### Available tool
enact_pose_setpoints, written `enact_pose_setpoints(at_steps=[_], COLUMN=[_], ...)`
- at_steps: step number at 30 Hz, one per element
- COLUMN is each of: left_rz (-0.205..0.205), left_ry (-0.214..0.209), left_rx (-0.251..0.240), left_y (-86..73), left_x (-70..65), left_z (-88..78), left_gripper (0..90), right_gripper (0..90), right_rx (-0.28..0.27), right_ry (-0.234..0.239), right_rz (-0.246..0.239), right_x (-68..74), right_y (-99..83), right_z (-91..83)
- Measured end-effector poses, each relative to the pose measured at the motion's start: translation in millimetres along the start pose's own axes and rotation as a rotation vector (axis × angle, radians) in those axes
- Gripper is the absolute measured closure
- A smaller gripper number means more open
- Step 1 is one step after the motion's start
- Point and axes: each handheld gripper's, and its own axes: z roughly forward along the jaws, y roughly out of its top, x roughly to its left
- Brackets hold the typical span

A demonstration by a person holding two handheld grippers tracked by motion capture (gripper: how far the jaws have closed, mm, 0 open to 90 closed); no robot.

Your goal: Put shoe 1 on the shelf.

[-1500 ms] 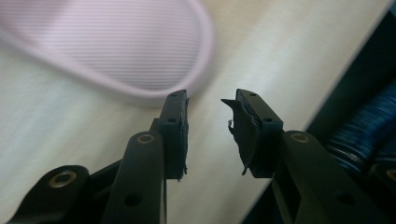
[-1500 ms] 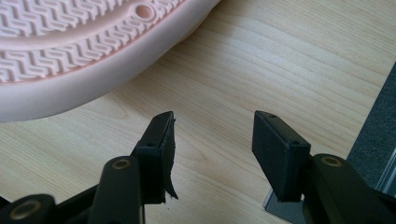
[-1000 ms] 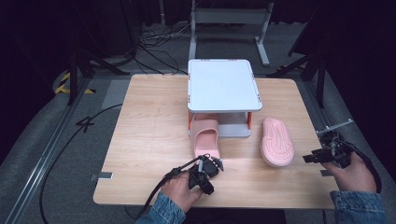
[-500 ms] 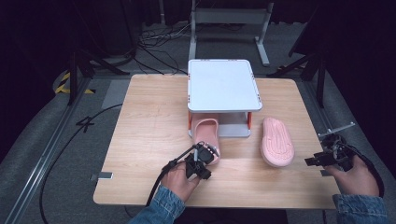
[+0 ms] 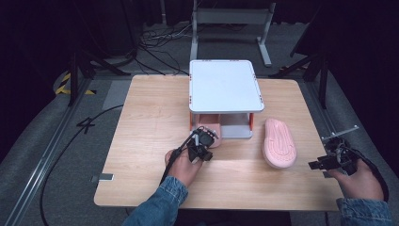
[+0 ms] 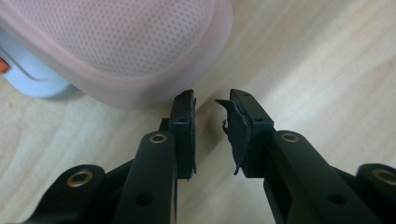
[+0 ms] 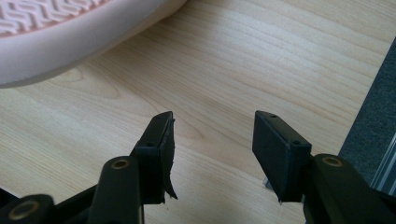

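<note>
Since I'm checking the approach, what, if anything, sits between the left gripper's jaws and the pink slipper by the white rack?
Nothing visible does. The left gripper points at the pink slipper across bare wooden table; its jaws, which have just been closing, hold nothing and stop just short of the slipper's rim.

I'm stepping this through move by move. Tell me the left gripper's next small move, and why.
Probably nudge the left gripper forward against the pink slipper. Its jaws have just been closing and now stand narrow with nothing between them, tips just short of the slipper's rounded end. That slipper lies partly under the white rack, so a push would likely slide it further in.
</note>
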Motion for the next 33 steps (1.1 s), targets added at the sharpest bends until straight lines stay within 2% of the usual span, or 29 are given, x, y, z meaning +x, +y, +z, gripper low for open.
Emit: enact_pose_setpoints(at_steps=[8,13,15,17,19,27,29,30,33], left_rz=[-0.008,0.014,0.005,-0.017,-0.018,-0.037,-0.036,-0.040,-0.047], left_ry=[0.021,0.043,0.053,0.026,0.021,0.059,0.041,0.016,-0.031], left_rx=[-0.019,-0.025,-0.023,-0.022,-0.017,-0.010,-0.012,-0.003,-0.021], left_y=[17.0,24.0,25.3,25.3,25.3,17.8,15.3,13.8,9.4], left_x=[11.8,15.2,18.7,23.4,24.6,30.9,30.9,29.6,24.0], left_z=[11.5,15.1,15.4,15.0,14.8,10.2,7.0,3.6,-8.4], left_gripper=[70.9,70.8,70.7,71.5,71.8,70.4,66.9,64.9,61.9], right_gripper=[49.0,48.9,49.0,48.9,48.9,48.8,48.8,48.8,49.1], right_rx=[0.022,0.013,0.014,0.013,0.013,0.008,0.008,0.006,0.000], right_ry=[0.007,0.007,0.006,0.002,0.000,-0.001,0.000,0.001,-0.001], right_rz=[-0.006,-0.004,0.002,0.002,0.007,-0.001,-0.005,-0.008,-0.017], right_x=[0.9,2.2,2.7,2.5,2.5,3.3,4.1,4.5,6.2], right_y=[-1.8,-5.8,-7.6,-9.8,-11.0,-8.5,-6.4,-5.4,-1.9], right_z=[6.7,3.9,2.7,2.1,1.5,0.5,0.8,1.2,1.1])
